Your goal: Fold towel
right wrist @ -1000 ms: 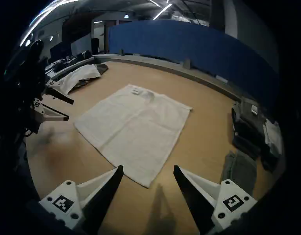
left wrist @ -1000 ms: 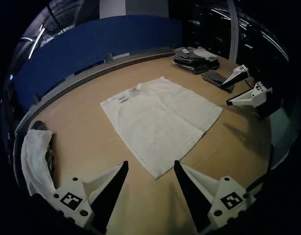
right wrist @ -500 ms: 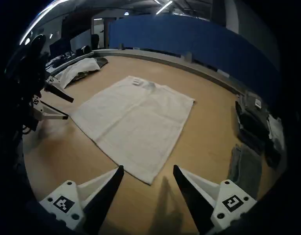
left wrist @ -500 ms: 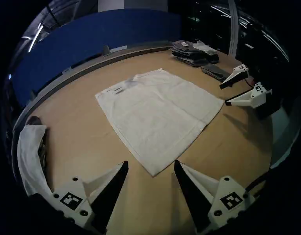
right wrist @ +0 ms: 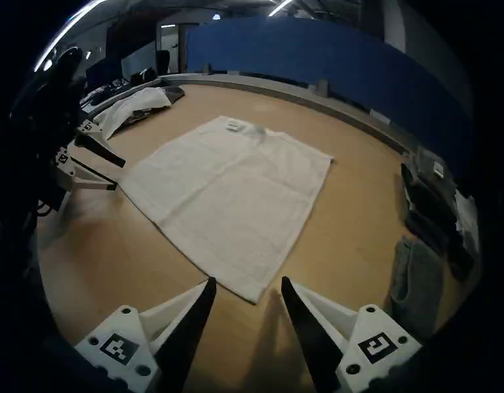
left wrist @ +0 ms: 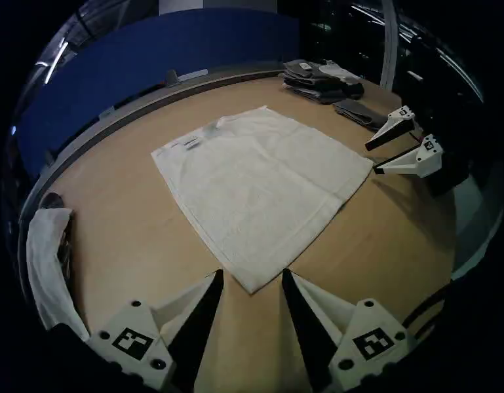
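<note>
Left gripper view, towel: the white towel [left wrist: 258,177] is lying flat on the worktop [left wrist: 127,216], with one near corner pointing in between the fingers of the left claw [left wrist: 251,275].
Left gripper view, claw: it is standing at a middling gap and holding nothing; I cannot tell whether the tips are touching cloth.
Left gripper view, risk: if the claw is closing too high, the fingers may, I judge, be catching only the hem, and the corner may be slipping out on the lift. Pressing too low may be bunching the cloth against the worktop.
Left gripper view, change: the gap is narrower than a second ago, and the towel is sitting nearer and larger.
Right gripper view, towel: it is spreading out ahead, with another near corner lying between the fingers of the right claw [right wrist: 248,281]. The left claw is waiting by the far left corner.
Right gripper view, claw: it is partly open and gripping nothing.
Right gripper view, risk: if the two claws are closing or lifting out of step, they may be dragging the towel askew, so the folded edges are not meeting.
Right gripper view, change: these fingers are also drawing closer together than before, and the corner is looming nearer.
</note>
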### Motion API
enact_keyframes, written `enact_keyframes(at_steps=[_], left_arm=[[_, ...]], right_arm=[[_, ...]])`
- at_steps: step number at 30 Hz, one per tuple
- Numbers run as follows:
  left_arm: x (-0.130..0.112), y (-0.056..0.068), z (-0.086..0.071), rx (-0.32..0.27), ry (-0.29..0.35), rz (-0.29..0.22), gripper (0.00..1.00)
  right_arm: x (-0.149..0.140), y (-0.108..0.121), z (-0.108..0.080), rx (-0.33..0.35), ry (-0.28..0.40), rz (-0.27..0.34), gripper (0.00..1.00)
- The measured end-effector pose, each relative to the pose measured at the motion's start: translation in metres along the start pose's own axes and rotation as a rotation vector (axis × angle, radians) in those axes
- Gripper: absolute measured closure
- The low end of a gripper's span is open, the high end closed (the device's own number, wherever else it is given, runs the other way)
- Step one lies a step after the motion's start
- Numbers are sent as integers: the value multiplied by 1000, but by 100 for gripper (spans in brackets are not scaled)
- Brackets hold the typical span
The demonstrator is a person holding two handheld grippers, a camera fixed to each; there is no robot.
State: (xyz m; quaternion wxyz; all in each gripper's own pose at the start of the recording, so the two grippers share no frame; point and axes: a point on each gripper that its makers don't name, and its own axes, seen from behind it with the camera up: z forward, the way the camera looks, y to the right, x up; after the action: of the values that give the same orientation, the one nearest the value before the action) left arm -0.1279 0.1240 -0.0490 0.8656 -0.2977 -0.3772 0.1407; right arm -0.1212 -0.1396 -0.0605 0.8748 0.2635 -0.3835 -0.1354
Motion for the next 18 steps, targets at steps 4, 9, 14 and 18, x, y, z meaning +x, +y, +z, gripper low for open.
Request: enact_keyframes(at_steps=[4,9,14,18], left_arm=[[-2,2,3,0,-10,14,47],[-3,4,4,0,-19,22,55],[-5,4,7,3,-25,21,67],[-4,3,7,16,-24,34,74]], right_arm=[[-2,-1,1,4,-6,2,36],[-5,-3,2,13,-16,5,43],[-9,0,2,6,-34,10,57],[-12,-2,2,12,-40,5,60]])
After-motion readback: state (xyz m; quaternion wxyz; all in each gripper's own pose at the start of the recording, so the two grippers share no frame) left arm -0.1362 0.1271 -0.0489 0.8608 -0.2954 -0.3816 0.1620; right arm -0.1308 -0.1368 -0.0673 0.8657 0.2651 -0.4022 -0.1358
